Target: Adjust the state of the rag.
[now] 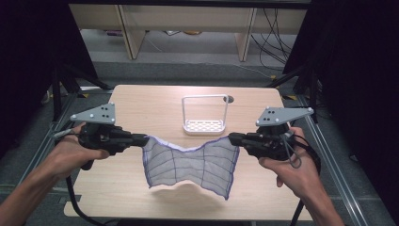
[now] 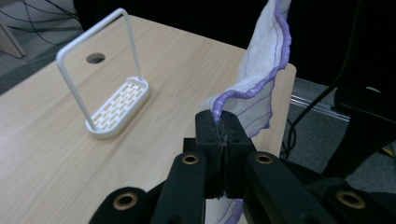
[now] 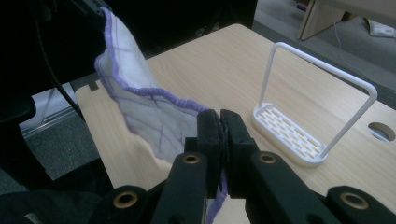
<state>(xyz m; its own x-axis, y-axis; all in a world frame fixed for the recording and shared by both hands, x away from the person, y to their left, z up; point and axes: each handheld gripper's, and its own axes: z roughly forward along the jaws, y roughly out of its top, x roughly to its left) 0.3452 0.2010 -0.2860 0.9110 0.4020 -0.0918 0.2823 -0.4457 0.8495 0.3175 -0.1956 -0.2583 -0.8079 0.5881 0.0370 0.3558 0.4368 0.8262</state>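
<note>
A white cloth [image 1: 190, 165] with purple grid lines and a purple hem hangs stretched above the wooden table [image 1: 141, 101]. My left gripper [image 1: 145, 139] is shut on its left top corner, and my right gripper [image 1: 231, 138] is shut on its right top corner. The top edge sags between them and the lower edge hangs just over the table. In the left gripper view the cloth [image 2: 261, 70] rises from the closed jaws of that gripper [image 2: 219, 128]. In the right gripper view the cloth [image 3: 140, 105] runs left from that gripper [image 3: 219, 123].
A white slotted rack [image 1: 203, 123] with a tall wire loop handle stands on the table behind the cloth, also as the rack [image 2: 116, 109] and the rack [image 3: 292, 133]. A round hole [image 1: 229, 99] sits at the table's far side. Dark stands and cables surround the table.
</note>
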